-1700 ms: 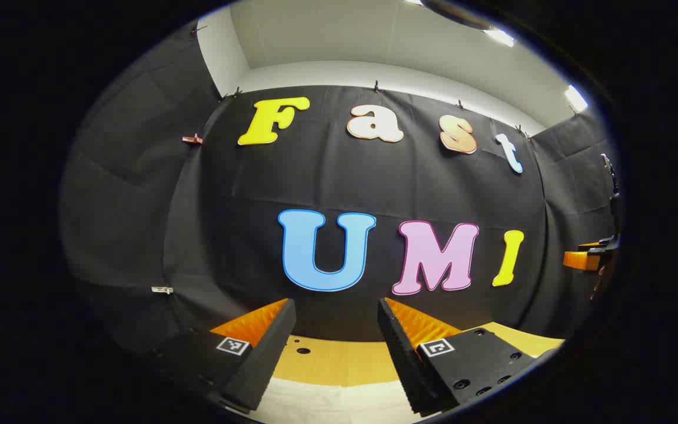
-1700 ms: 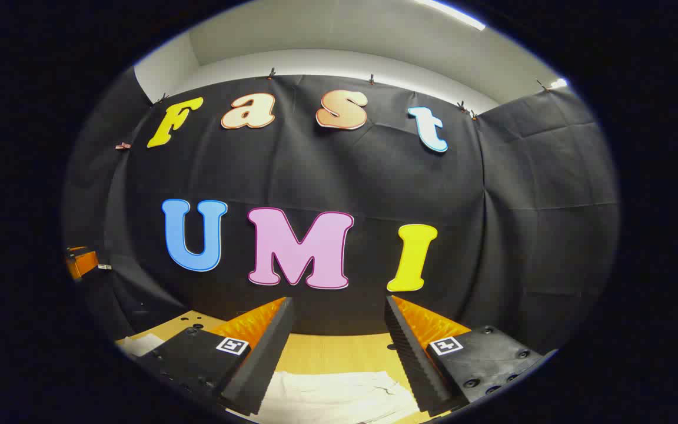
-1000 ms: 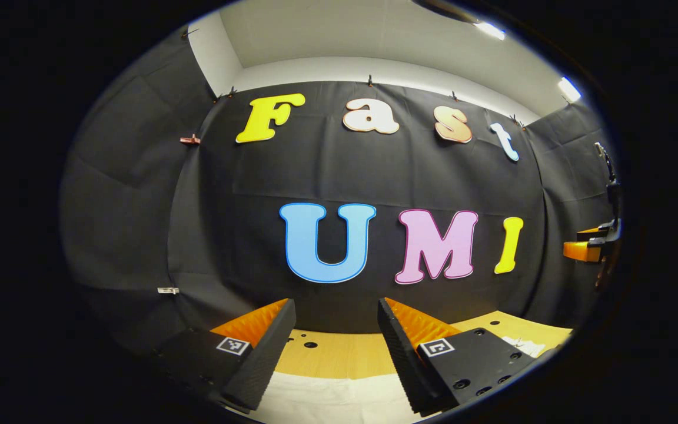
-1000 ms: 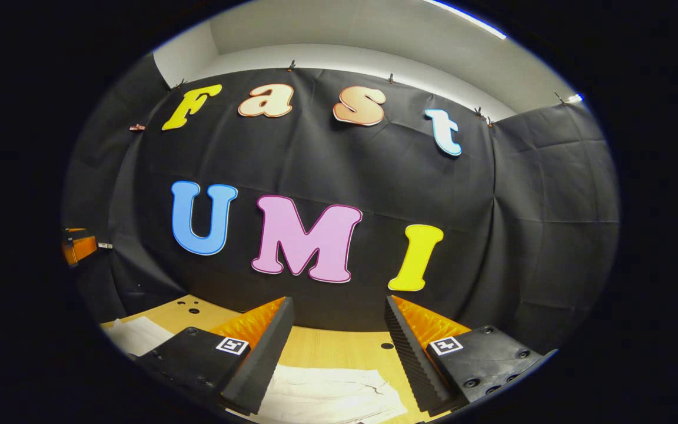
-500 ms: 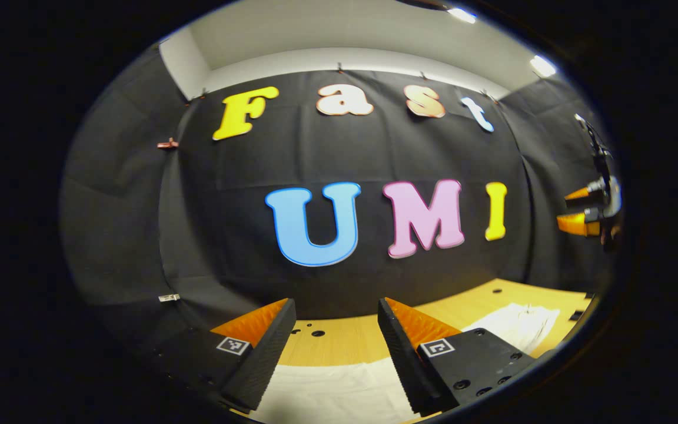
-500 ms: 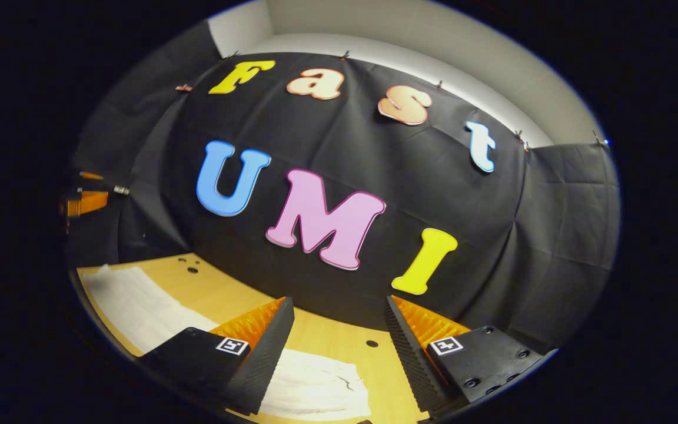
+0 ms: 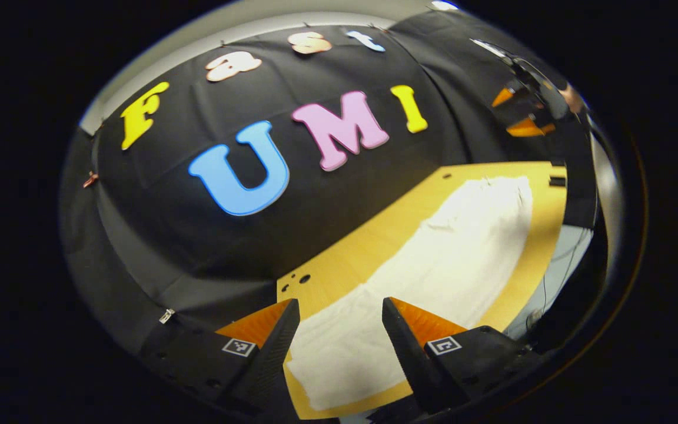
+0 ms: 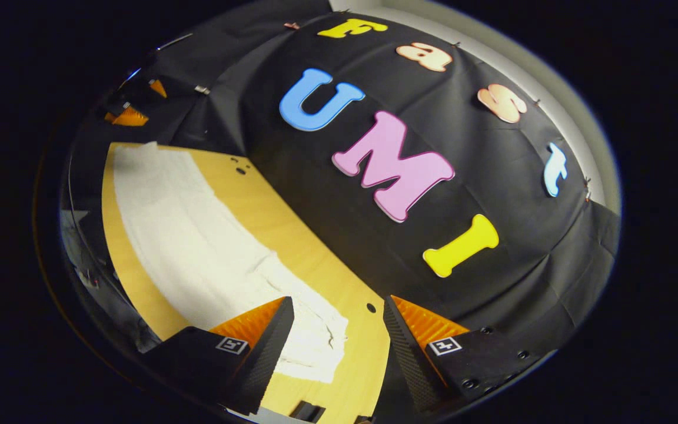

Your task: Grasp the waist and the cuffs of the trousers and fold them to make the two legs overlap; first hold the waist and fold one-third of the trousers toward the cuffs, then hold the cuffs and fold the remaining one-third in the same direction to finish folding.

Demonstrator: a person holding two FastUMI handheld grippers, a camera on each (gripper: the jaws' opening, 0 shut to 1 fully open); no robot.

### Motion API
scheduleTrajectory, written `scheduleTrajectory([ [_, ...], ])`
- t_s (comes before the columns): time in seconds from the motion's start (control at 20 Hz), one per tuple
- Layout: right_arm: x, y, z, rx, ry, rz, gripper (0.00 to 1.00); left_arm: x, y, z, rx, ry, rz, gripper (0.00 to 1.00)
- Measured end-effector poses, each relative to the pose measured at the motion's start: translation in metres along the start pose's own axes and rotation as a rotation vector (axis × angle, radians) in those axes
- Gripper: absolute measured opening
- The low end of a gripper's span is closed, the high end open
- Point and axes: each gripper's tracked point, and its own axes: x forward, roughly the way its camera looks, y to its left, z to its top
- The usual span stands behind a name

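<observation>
The trousers point(image 7: 433, 259) are soft white cloth, a bit wrinkly. They lie on the table point(image 7: 345, 259), which looks like smooth, pale wood. The wall point(image 7: 198, 247) behind the table is matt black cloth.

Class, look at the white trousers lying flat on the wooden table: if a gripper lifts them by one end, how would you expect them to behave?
The trousers lie limp and flat with soft wrinkles, so they would probably droop and sag, not hold shape. They look like thin cloth, likely light. Spread long across the table, the far end would probably drag.
</observation>
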Motion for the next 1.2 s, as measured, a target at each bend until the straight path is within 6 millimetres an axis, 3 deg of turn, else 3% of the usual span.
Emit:
scheduleTrajectory([
  [0.25,0.004,0.034,-0.061,-0.096,0.106,0.086,0.95,0.009,-0.042,-0.074,0.248,0.143,-0.182,0.90],
  [0.4,0.009,0.048,-0.084,-0.140,0.141,0.126,0.95,0.013,-0.061,-0.121,0.294,0.237,-0.261,0.90],
  [0.6,0.015,0.058,-0.108,-0.157,0.184,0.166,0.95,0.023,-0.076,-0.166,0.391,0.360,-0.350,0.90],
  [0.8,0.018,0.066,-0.132,-0.141,0.235,0.188,0.95,0.034,-0.074,-0.193,0.488,0.443,-0.366,0.90],
  [1.2,0.042,0.070,-0.168,-0.120,0.263,0.250,0.95,0.083,-0.053,-0.188,0.674,0.509,-0.320,0.88],
])
